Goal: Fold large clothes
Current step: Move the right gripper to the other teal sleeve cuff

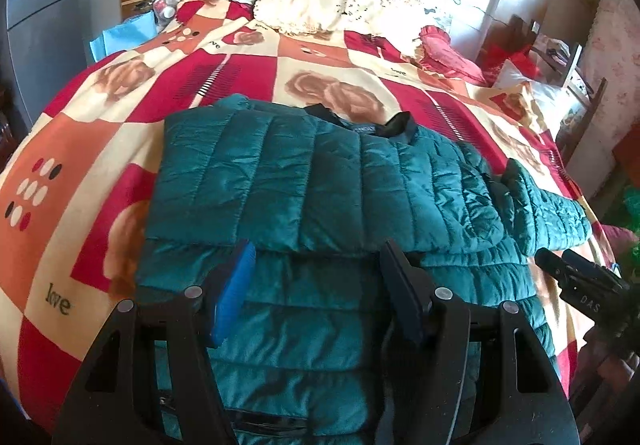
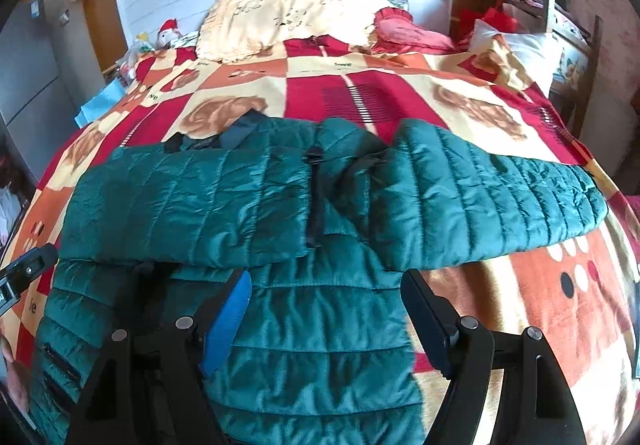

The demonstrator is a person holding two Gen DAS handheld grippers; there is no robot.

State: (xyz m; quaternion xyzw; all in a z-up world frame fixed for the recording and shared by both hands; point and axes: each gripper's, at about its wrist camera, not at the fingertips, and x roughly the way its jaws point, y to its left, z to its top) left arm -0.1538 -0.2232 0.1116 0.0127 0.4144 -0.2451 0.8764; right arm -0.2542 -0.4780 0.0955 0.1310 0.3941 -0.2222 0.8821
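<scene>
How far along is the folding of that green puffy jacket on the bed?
About halfway, it seems. Done: one sleeve already lies folded across the body of the green jacket. In hand: nothing; the left gripper stands open above the fabric, and the right gripper has its jaws opening with nothing pinched. Left: the other sleeve still stretches out over the bedspread, and the body has yet to be folded up.

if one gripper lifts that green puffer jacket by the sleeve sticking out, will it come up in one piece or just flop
Probably flop: the green puffer jacket is soft quilted padding, already draped in folds, so the outstretched sleeve would likely rise alone and drag the body. Its shiny shell looks slippery, so pads may slide. It seems light for its bulk.
</scene>
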